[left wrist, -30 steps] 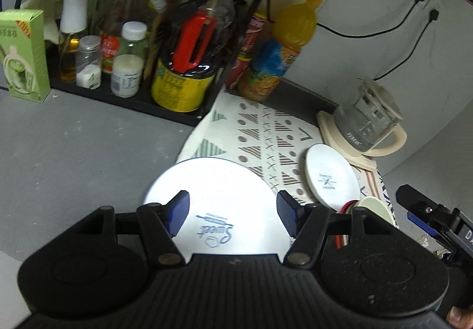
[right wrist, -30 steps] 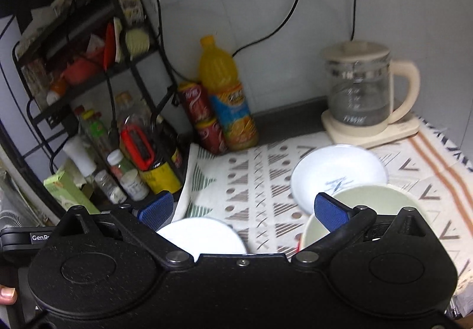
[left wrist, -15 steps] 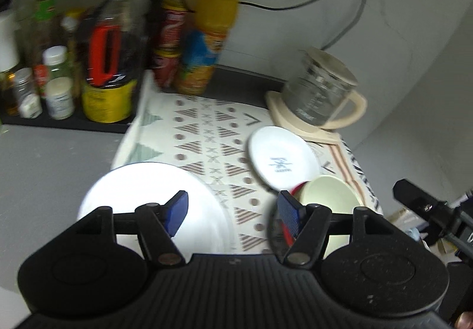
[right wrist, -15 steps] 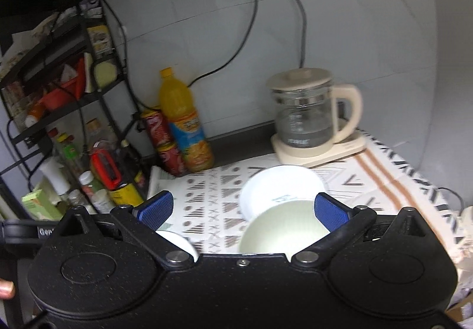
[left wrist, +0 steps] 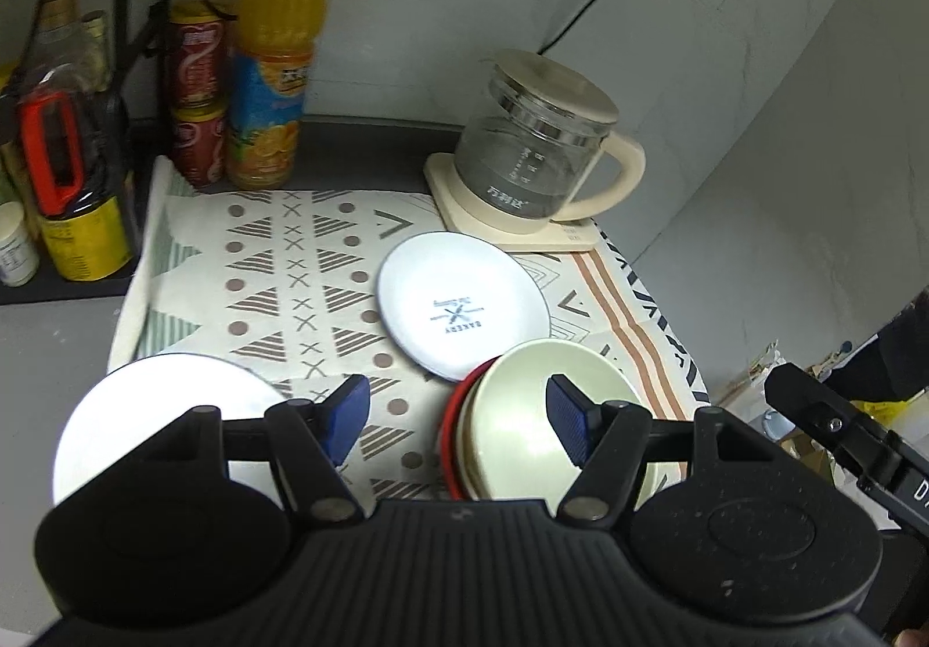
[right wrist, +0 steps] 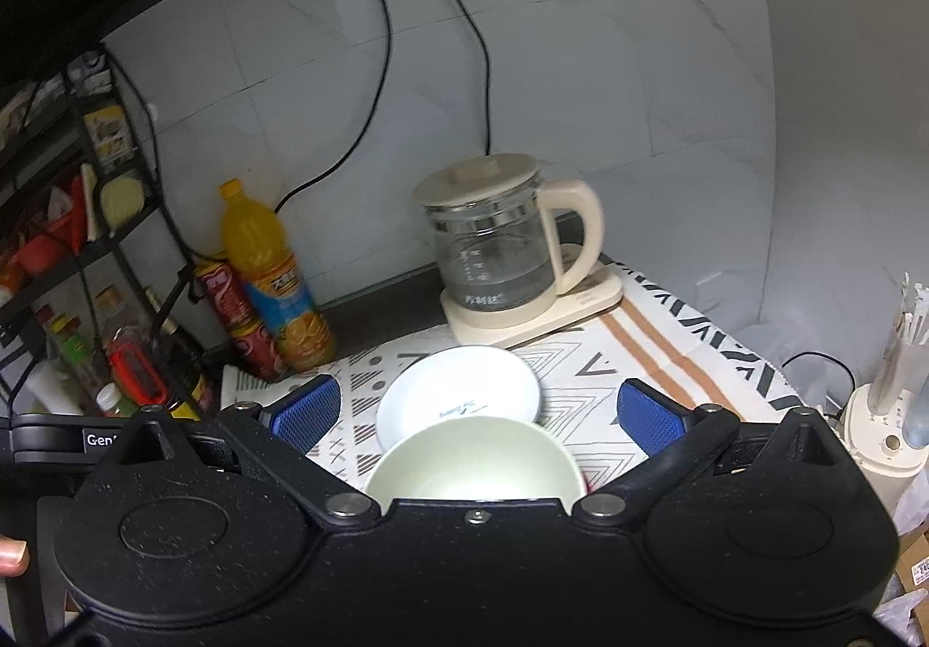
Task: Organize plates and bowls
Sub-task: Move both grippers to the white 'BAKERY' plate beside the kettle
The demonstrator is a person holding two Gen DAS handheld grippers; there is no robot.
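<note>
A cream bowl (left wrist: 522,414) sits nested in a stack with a red rim (left wrist: 450,438) on the patterned mat. Touching it at the back lies a small white plate (left wrist: 458,298) printed "BAKERY". A larger white plate (left wrist: 157,414) rests at the mat's front left corner. My left gripper (left wrist: 456,414) hovers open above the mat between the large plate and the bowl stack. My right gripper (right wrist: 473,409) is open too, raised over the cream bowl (right wrist: 470,455) and the small plate (right wrist: 458,397). Neither holds anything.
A glass kettle (left wrist: 534,165) on a cream base stands at the back right. An orange juice bottle (left wrist: 273,66) and red cans (left wrist: 197,95) stand at the back. A black rack (right wrist: 75,263) with jars is on the left. The counter's edge drops off on the right.
Both grippers have lifted and swung right. The left view went from over the large plate to the bowl stack; the right view rose, showing wall sockets. No dishes moved.
</note>
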